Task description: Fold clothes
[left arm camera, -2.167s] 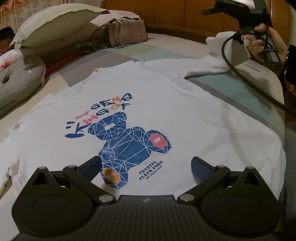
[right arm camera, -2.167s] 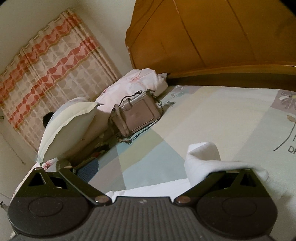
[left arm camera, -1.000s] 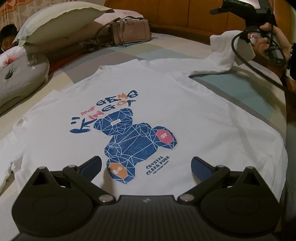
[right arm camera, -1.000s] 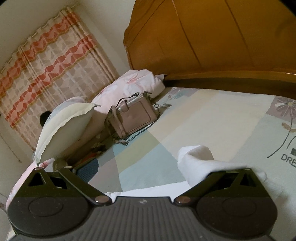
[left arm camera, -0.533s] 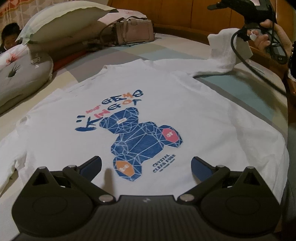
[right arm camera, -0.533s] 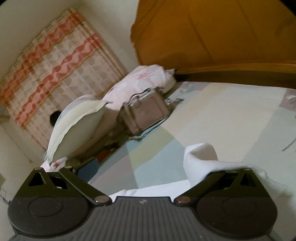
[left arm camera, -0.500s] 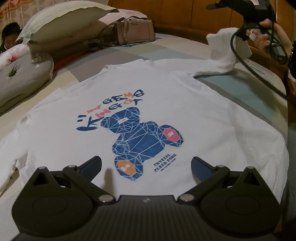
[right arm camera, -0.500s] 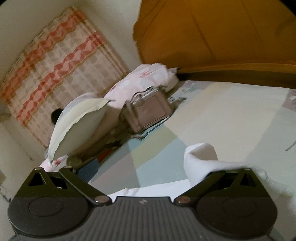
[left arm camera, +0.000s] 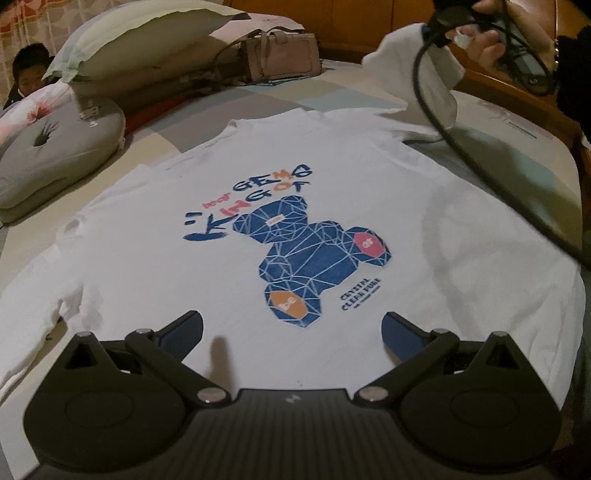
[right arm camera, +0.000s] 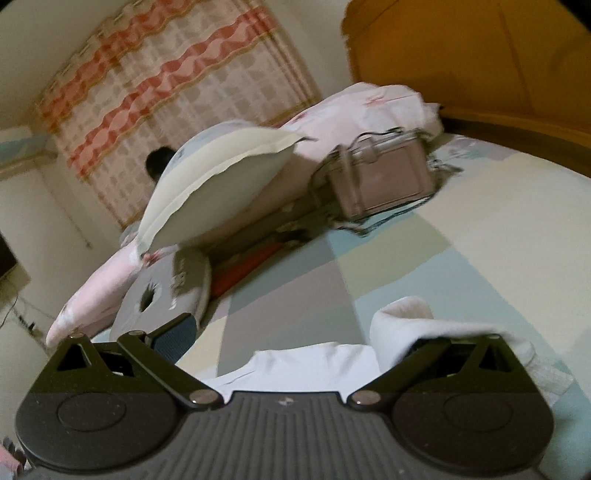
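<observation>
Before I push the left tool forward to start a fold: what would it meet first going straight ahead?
Probably the shirt itself: the open left tool hovers low over its hem, aimed along the bear print. Height is unclear.

Handbag (left arm camera: 282,55) beside pillow (left arm camera: 144,33); grey cushion (left arm camera: 55,147) near.

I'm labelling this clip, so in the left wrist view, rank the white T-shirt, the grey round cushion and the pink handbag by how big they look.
Largest to smallest as they appear:
1. white T-shirt, filling most of the bed
2. grey round cushion
3. pink handbag

The handbag lies farther from the camera, so its true size against the cushion is unsure.
</observation>
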A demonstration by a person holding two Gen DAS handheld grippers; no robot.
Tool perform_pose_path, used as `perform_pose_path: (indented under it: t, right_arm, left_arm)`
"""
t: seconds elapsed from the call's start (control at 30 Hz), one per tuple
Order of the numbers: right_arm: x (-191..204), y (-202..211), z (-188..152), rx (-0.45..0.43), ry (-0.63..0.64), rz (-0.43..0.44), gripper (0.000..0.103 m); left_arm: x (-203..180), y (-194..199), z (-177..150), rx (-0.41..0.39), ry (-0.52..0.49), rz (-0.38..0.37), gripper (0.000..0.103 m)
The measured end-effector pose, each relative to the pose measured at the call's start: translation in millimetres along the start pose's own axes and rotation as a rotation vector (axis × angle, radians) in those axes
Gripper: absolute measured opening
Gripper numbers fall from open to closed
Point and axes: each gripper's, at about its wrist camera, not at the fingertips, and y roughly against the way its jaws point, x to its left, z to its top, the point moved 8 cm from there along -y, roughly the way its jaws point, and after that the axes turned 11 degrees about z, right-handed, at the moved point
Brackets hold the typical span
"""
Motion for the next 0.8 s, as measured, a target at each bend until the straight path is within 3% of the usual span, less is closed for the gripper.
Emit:
perform_pose_path:
  t: [0.8]
  right_arm:
    - [124.9, -99.5, -48.2, 0.234, 0.218, 0.170, 0.103]
  left_arm:
    - [39.9, 1.0, -15.4, 0.016, 0.068, 0.035, 0.102]
